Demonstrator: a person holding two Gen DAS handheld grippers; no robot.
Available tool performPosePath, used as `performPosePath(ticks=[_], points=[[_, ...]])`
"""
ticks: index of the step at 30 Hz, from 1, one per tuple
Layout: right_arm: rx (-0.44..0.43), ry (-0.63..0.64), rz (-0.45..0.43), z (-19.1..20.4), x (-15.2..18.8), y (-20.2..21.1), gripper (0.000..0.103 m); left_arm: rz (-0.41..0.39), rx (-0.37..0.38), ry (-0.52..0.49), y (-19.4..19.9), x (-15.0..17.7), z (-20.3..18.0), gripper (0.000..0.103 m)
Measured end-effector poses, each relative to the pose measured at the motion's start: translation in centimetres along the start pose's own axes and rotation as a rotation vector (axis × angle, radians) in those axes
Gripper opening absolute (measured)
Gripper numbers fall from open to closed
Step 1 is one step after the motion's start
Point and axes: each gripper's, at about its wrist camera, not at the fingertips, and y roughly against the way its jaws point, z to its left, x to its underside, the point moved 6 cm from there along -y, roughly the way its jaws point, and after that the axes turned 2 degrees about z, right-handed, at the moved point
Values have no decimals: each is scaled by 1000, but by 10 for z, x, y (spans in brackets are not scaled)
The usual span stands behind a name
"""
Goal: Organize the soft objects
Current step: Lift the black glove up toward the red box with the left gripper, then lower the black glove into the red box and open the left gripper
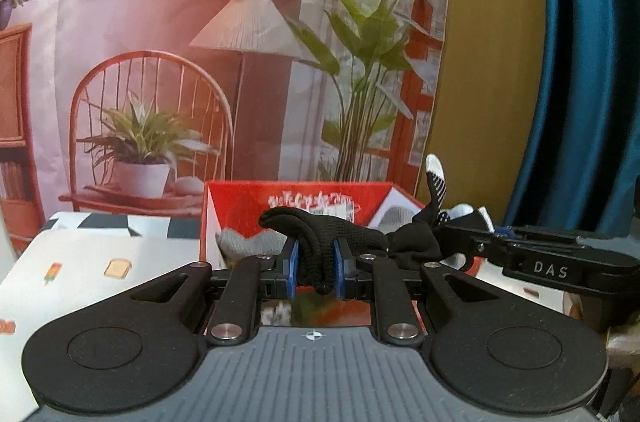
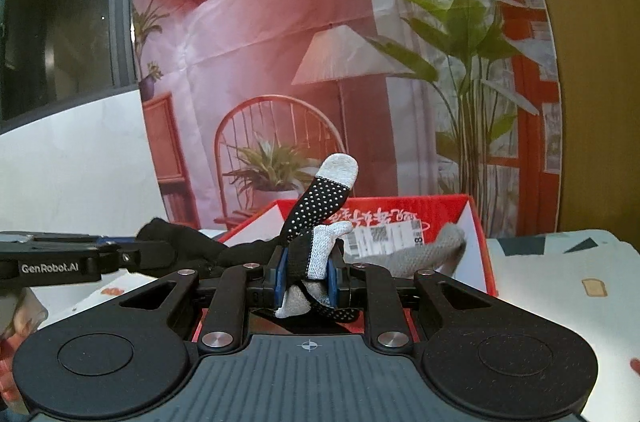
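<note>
Black glove [image 1: 352, 238] stretched in the air between both grippers, above the red box [image 1: 240, 196]. Left gripper [image 1: 316, 262] nearly closed, pinching its cuff end; right gripper [image 2: 306, 272] nearly closed on grey-tipped, dotted fingers. Grey glove [image 2: 424, 254] lies inside the box.

black glove [image 2: 320, 222] pinched in jaws, red box [image 2: 476, 222]

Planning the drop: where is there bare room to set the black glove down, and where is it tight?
Free: the patterned tablecloth right of the red box, and the cloth left of it in the left wrist view. Crowded: inside the box, where a grey knit item already lies. Above the box's front edge, left tool and right tool both clamp the black glove.
</note>
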Motion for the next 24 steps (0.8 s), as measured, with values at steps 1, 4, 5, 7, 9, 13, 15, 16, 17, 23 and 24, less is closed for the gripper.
performPosePath(ticks=[1,4,5,7,9,13,15,16,17,23,24], points=[[0,-15,1,-2,-3,-4,18,-1,-4,-3,-4,-4,0,19],[3,-35,8,-6,-11,-19,18,1,-18,-27,-19,-18,2,19],[11,-33,12,-8,-13,-25,18,4,-23,-35,-25,-22,2,19],[27,-10,12,-11,-21,-37,18,11,-28,-42,-38,-31,4,19],[42,9,17,-14,-27,-50,18,28,-31,-41,-54,-40,6,19],[77,32,34,-24,-40,-79,18,71,-37,-16,-86,-50,11,19],[96,44,49,-29,-43,-92,18,106,-44,-9,-102,-50,13,19],[103,46,59,-32,-42,-99,18,133,-45,-1,-111,-49,15,19],[110,44,73,-35,-42,-106,18,165,-49,15,-120,-46,18,19],[132,-24,196,-54,-23,-142,18,255,-64,71,-155,-31,30,19],[138,-25,211,-55,-20,-147,18,266,-62,82,-160,-28,33,19]])
